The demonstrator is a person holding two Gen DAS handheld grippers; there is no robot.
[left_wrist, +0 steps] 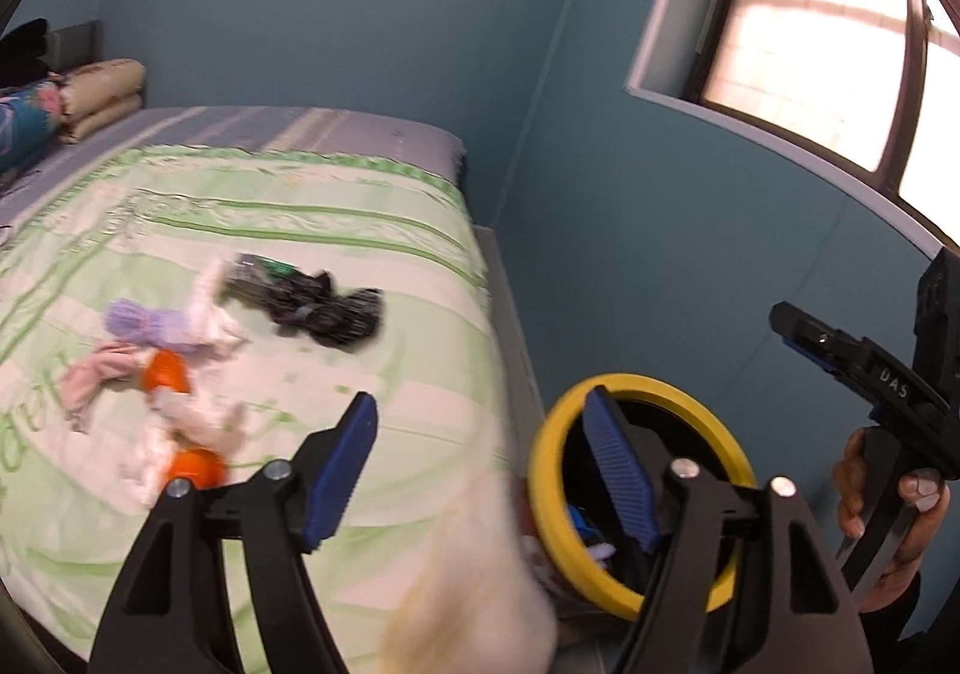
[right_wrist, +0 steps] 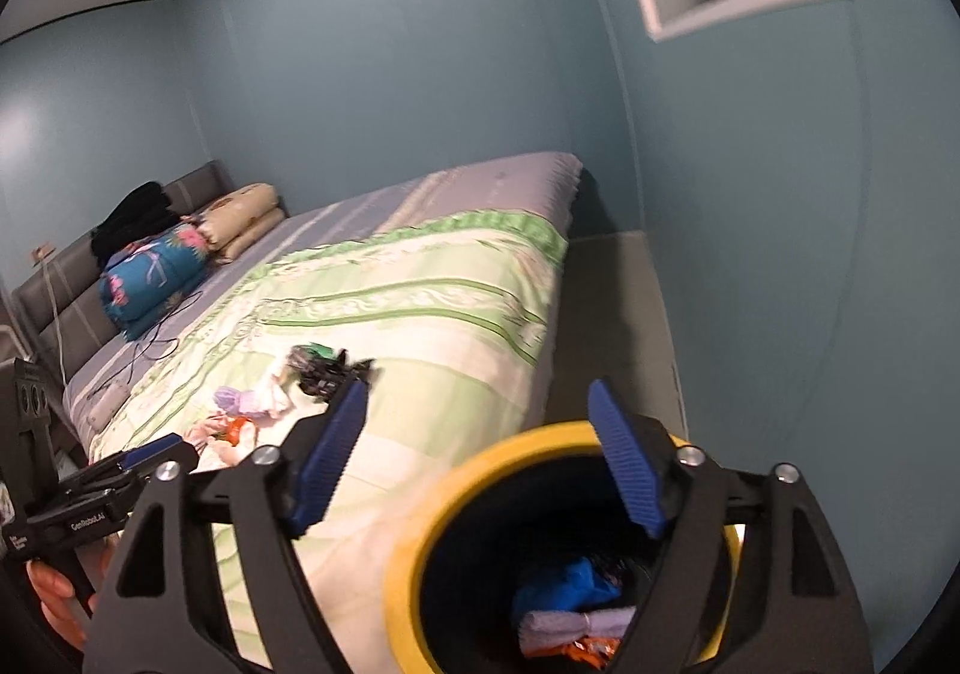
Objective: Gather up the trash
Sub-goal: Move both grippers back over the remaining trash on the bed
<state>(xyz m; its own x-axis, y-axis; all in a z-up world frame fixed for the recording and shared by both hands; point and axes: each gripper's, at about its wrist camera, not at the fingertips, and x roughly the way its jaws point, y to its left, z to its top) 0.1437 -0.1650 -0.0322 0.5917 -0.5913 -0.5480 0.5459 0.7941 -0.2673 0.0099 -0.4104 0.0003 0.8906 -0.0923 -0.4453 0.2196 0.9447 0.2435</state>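
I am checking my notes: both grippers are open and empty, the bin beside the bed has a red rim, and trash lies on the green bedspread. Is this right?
Not quite: the round bin's rim is yellow, not red, as the right wrist view shows. The rest holds: left gripper and right gripper open and empty, trash on the green bedspread.

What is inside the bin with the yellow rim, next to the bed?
Inside the bin: a blue crumpled piece, a pale lilac bundle and an orange wrapper. The right gripper's finger and the trash cover whatever lies deeper.

The right claw (right_wrist: 477, 458) gapes empty above the yellow-rimmed bin (right_wrist: 414, 542), which holds blue and lilac scraps.
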